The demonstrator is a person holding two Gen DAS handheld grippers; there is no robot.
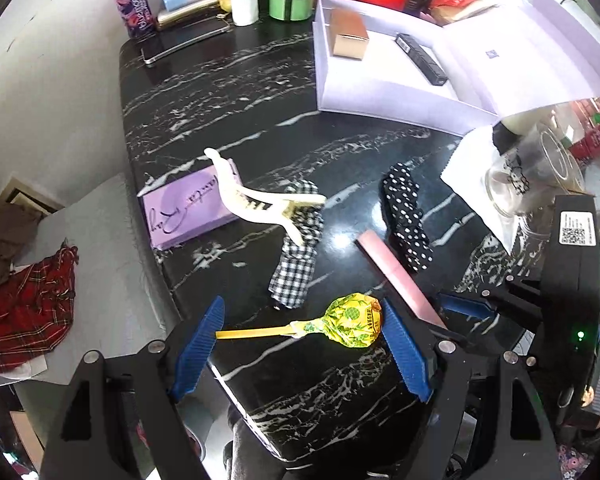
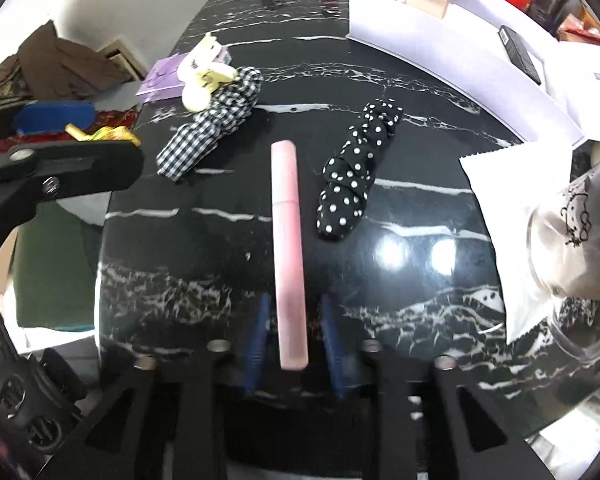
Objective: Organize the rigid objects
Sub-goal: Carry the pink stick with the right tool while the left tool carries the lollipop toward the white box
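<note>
A lollipop in a yellow-green wrapper (image 1: 354, 320) lies on the black marble table (image 1: 236, 92), between the blue pads of my open left gripper (image 1: 300, 320). A long pink tube (image 2: 287, 248) lies between the pads of my right gripper (image 2: 294, 312), which is narrowly open around its near end; the pads look just clear of it. The tube also shows in the left wrist view (image 1: 396, 276). A cream hair claw (image 1: 256, 200) rests on a checked scrunchie (image 1: 296, 256). A polka-dot scrunchie (image 2: 356, 172) lies right of the tube.
An open white box (image 1: 380, 92) at the back holds a tan carton (image 1: 348, 34) and a black stick (image 1: 420, 58). A purple box (image 1: 188, 212) lies left. A glass jar (image 2: 572, 240) on a white sachet (image 2: 512, 216) stands right. Bottles and jars crowd the back edge.
</note>
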